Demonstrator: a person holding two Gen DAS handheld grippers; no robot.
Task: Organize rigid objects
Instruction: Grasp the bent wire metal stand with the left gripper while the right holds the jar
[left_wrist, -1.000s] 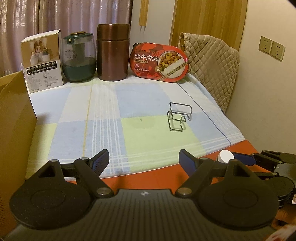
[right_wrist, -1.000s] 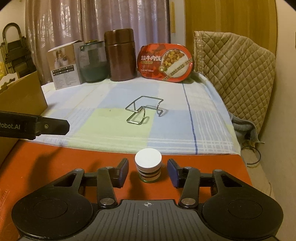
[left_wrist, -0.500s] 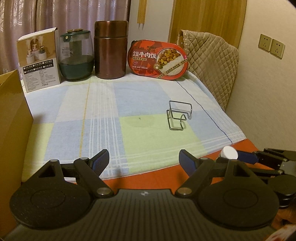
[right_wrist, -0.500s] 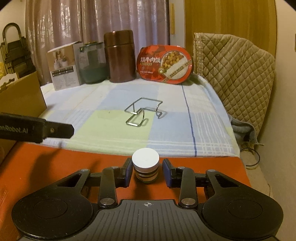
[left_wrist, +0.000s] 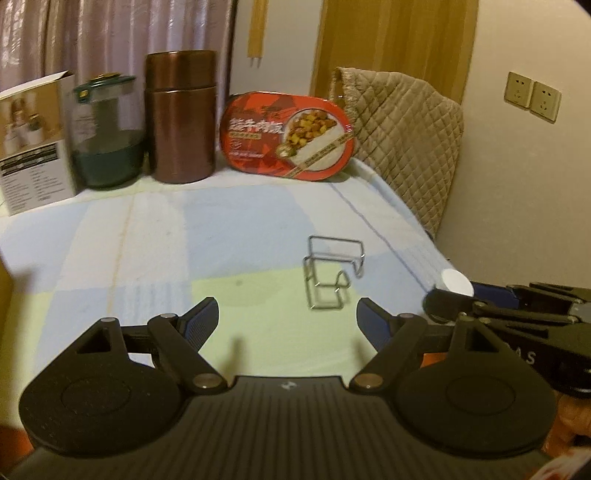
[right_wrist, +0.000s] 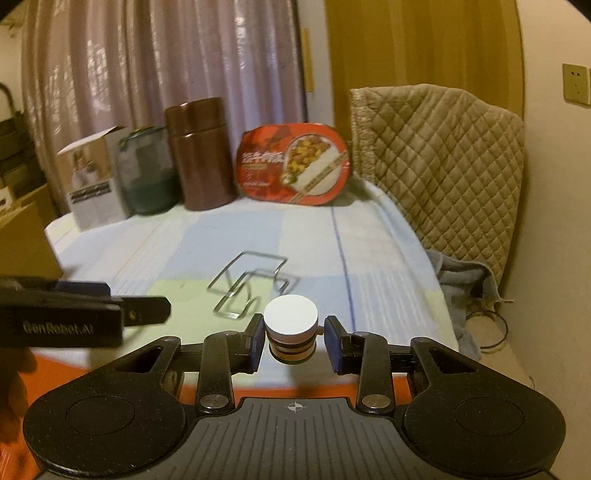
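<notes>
My right gripper (right_wrist: 293, 341) is shut on a small jar with a white cap (right_wrist: 291, 325) and holds it off the surface, just short of the wire rack (right_wrist: 251, 284). From the left wrist view the same jar (left_wrist: 456, 281) shows at the right, between the right gripper's fingers. My left gripper (left_wrist: 286, 321) is open and holds nothing, hovering over the checked cloth (left_wrist: 147, 258) with the wire rack (left_wrist: 332, 273) just ahead and to the right. One finger of the left gripper (right_wrist: 147, 312) reaches in from the left of the right wrist view.
Along the back stand a white carton (left_wrist: 33, 147), a green glass jar (left_wrist: 107, 140), a copper canister (left_wrist: 181, 118) and a red meal tray (left_wrist: 291, 136) on edge. A quilted chair back (left_wrist: 402, 140) stands at the right. A cardboard box (right_wrist: 26, 236) is at the left.
The right gripper's jaws closed on the white-capped jar and carried it up and forward over the cloth edge. The left gripper moved forward, closer to the wire rack, still open.
</notes>
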